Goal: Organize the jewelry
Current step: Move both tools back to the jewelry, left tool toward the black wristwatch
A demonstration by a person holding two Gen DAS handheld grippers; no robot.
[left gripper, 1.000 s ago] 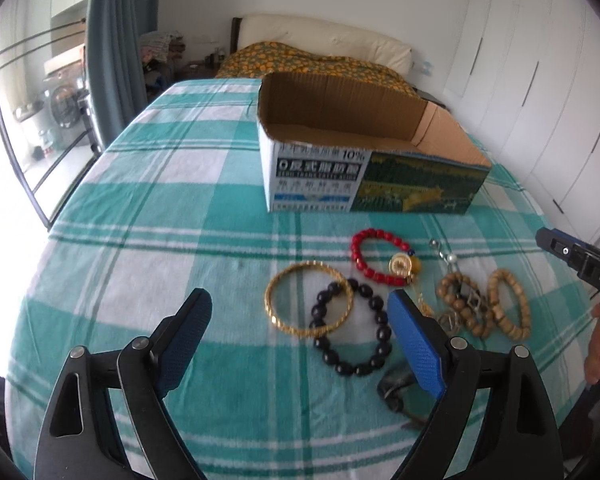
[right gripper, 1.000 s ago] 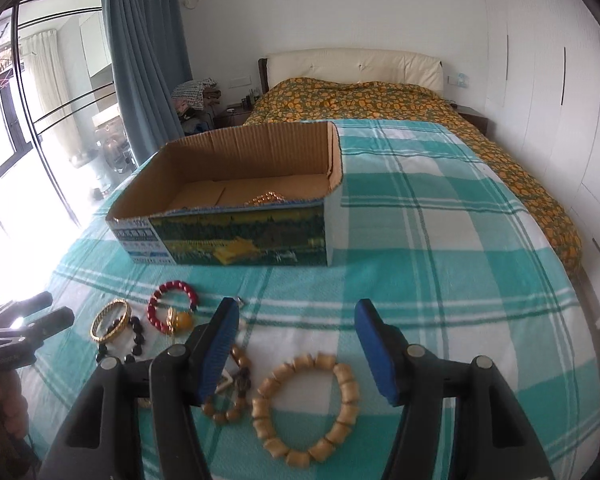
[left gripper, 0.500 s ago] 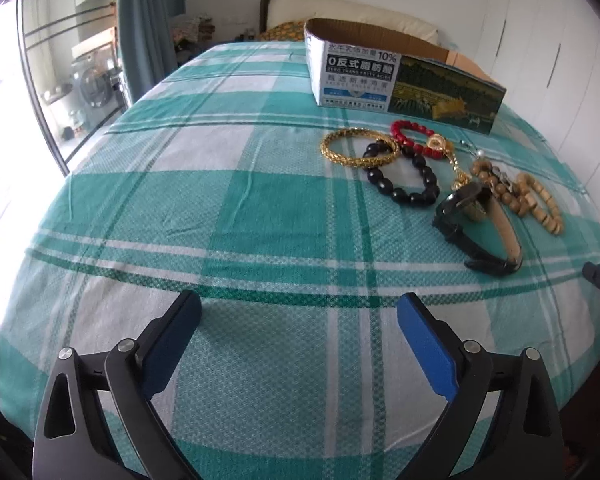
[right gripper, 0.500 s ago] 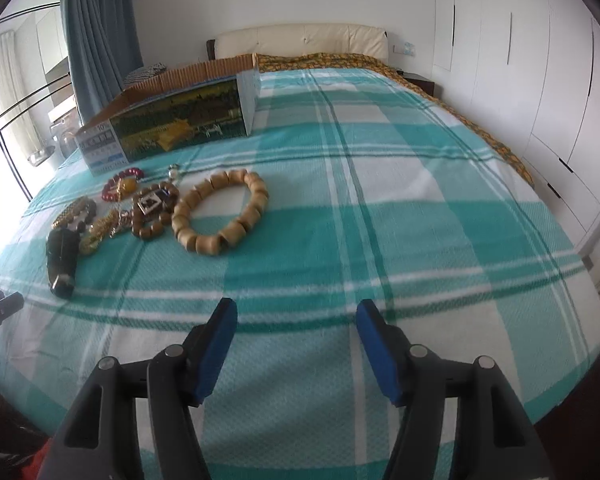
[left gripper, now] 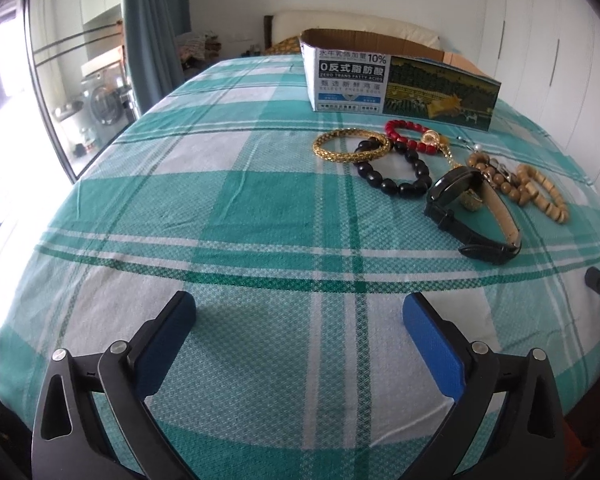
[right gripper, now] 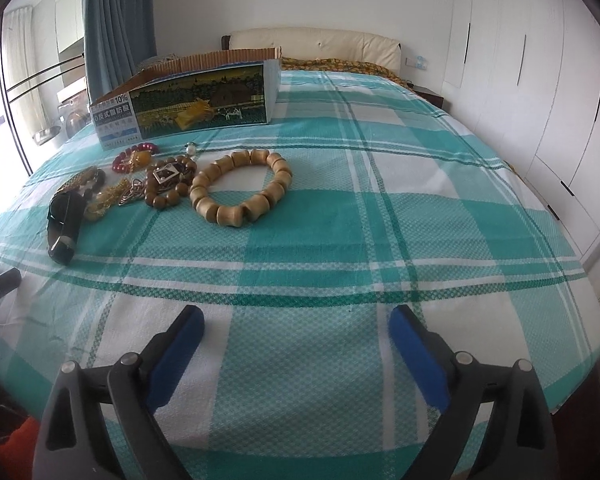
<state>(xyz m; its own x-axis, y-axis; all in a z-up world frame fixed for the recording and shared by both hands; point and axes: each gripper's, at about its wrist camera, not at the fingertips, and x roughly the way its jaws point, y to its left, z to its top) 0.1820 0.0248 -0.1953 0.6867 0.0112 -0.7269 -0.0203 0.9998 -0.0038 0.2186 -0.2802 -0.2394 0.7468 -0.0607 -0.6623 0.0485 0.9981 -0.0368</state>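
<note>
Both the left gripper (left gripper: 296,322) and right gripper (right gripper: 296,330), jaws spread and empty, are pulling back from the jewelry (left gripper: 440,168), now lying at two o'clock before the cardboard box (left gripper: 400,80), sorting evidently pausing.

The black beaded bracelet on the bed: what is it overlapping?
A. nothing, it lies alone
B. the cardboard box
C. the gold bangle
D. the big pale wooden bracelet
C: in the left wrist view the black beaded bracelet has its far beads lying across the near rim of the gold bangle, while the big pale wooden bracelet and the cardboard box lie apart from it.
</note>
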